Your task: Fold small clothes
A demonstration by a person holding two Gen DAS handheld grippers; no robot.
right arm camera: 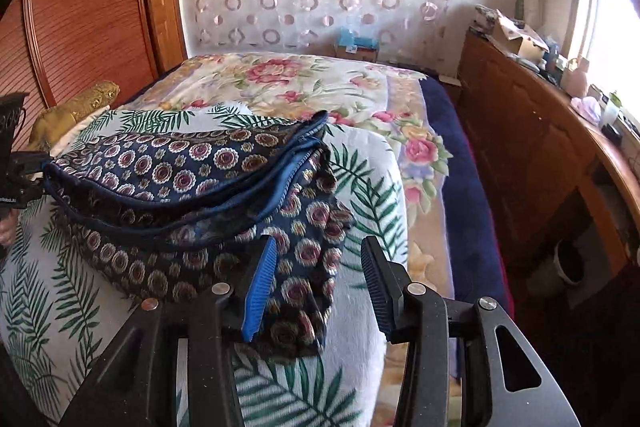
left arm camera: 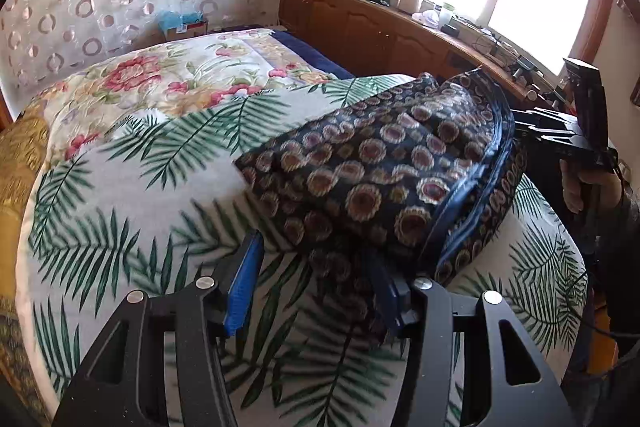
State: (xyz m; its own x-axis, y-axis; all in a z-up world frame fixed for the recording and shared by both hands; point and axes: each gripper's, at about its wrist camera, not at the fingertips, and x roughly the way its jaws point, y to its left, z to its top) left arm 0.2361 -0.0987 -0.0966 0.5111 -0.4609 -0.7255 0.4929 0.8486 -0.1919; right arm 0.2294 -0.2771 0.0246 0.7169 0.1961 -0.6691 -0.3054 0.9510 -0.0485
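Both tongs let go as first fold lands

Left tongs [left arm camera: 316,291] and right tongs [right arm camera: 318,283] stand with jaws parted, each beside an end of the dark medallion-print garment [right arm camera: 192,163], pinching nothing. Cloth lies between the pads of each, but the pads do not press it. The garment rests on the palm-leaf blanket [right arm camera: 360,359] that covers the near end of the bed, doubled over on itself so that its blue-piped hems run nearly together along the upper layer. One lower corner trails loose toward the right tongs. By the look of it, one fold is laid and released; a further fold to make it compact, and some squaring of that stray corner, seem to remain. No other clothes show in either view
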